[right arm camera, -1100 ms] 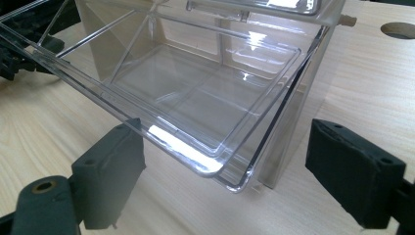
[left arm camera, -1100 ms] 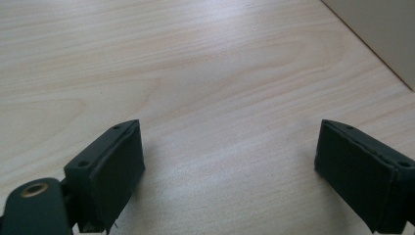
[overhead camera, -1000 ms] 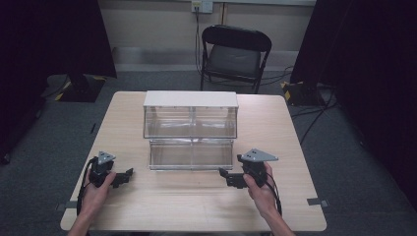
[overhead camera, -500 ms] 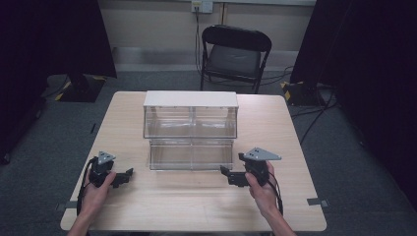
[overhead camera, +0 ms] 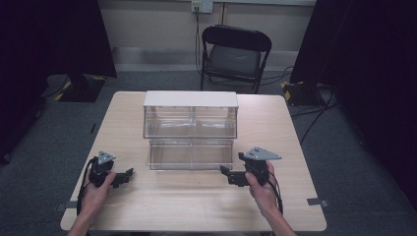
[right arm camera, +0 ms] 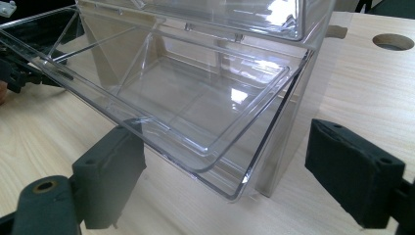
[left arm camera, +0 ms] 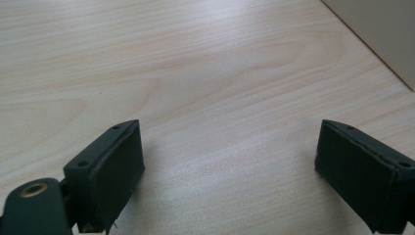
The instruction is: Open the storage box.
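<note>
Wood made up the big surface (overhead camera: pixel 196 206) in front of me, and it looked the same as it had a second before. The clear case (overhead camera: pixel 190 120) with the white top sat in the middle of it and had not moved at all. Its lower bin (overhead camera: pixel 191 153) stuck out toward me, and from the right gripper view I could see nothing inside it.

My right hand-held gripper (overhead camera: pixel 227 176) had only crept a tiny bit in that second. It was low on the surface, just beside the right front corner of the lower bin. Its jaws stood wide apart. In the right gripper view that clear corner sat between them, but neither pad pressed on it, so it held nothing.

My left hand-held gripper (overhead camera: pixel 128 174) had stayed where it was, near the left front corner of the bin but a little apart from it. Its jaws were spread wide too, with only bare wood between them.

So almost nothing had changed. I think that meant the real work on the bin had not begun yet. My right side seemed lined up and ready. The next move would likely be to close gently on the bin's front edge, and clear, smooth plastic could slip.
</note>
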Action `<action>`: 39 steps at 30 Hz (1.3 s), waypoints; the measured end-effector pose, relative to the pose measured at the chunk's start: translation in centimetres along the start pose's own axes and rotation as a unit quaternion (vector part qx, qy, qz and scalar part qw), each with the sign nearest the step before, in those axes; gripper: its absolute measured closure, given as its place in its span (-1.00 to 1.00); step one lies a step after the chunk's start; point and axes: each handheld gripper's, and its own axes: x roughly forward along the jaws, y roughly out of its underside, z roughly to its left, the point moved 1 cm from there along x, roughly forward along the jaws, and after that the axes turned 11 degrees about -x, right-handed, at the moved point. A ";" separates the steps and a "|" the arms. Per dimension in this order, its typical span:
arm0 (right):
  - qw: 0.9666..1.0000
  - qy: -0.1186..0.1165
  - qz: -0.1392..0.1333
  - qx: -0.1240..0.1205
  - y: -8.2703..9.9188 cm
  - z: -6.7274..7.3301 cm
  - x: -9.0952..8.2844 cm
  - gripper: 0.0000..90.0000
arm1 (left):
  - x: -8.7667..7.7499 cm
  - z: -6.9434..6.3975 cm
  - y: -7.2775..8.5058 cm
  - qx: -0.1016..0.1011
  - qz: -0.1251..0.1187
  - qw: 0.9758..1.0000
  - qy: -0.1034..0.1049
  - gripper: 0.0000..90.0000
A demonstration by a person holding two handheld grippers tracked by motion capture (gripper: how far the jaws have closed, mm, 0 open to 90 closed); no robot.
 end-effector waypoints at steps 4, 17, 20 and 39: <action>1.000 0.001 0.002 0.000 -0.1 0.0 0.0 -0.68 | 0.0 0.0 0.0 0.000 0.000 1.000 0.000 -0.77; 1.000 0.002 -0.002 -0.002 -0.5 -0.1 0.0 -0.68 | 0.0 0.0 0.0 0.000 0.000 1.000 0.000 -0.77; 1.000 0.002 -0.002 -0.002 -0.5 -0.1 0.0 -0.68 | 0.0 0.0 0.0 0.000 0.000 1.000 0.000 -0.77; 1.000 0.005 -0.004 0.002 -1.1 -0.2 -0.1 -0.68 | 0.0 0.0 0.0 0.000 0.000 1.000 0.000 -0.77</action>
